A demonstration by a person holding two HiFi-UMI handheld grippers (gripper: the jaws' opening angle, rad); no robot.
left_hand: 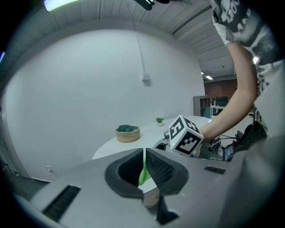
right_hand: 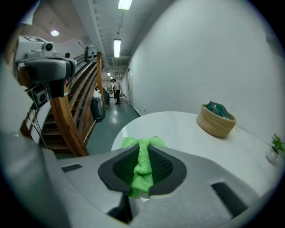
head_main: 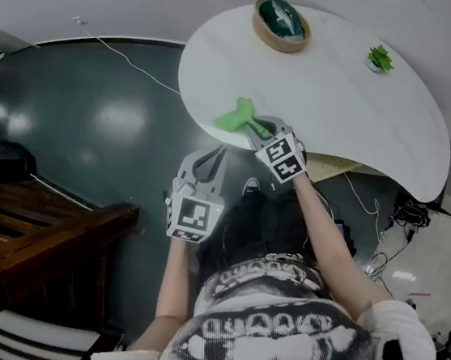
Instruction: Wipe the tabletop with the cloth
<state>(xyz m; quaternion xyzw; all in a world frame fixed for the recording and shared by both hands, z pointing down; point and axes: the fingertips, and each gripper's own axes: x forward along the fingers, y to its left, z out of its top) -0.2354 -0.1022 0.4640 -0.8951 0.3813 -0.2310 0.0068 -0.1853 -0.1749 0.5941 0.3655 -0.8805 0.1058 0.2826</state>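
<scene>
My right gripper [head_main: 256, 127] is shut on the green cloth [head_main: 237, 117] at the near left rim of the round white table [head_main: 338, 96]. In the right gripper view the cloth [right_hand: 142, 162] runs as a folded strip between the jaws of the right gripper [right_hand: 143, 151], and its bunched end hangs out over the table [right_hand: 178, 129]. My left gripper [head_main: 211, 162] hangs off the table over the dark floor, jaws together and holding nothing. In the left gripper view a sliver of cloth [left_hand: 143, 171] shows beyond the left gripper [left_hand: 144, 156].
A woven basket [head_main: 280, 23] with something dark green inside sits at the table's far side, and a small potted plant [head_main: 379, 57] stands to its right. A wooden staircase [head_main: 36, 231] rises at my left. Cables [head_main: 389, 253] lie on the floor at the right.
</scene>
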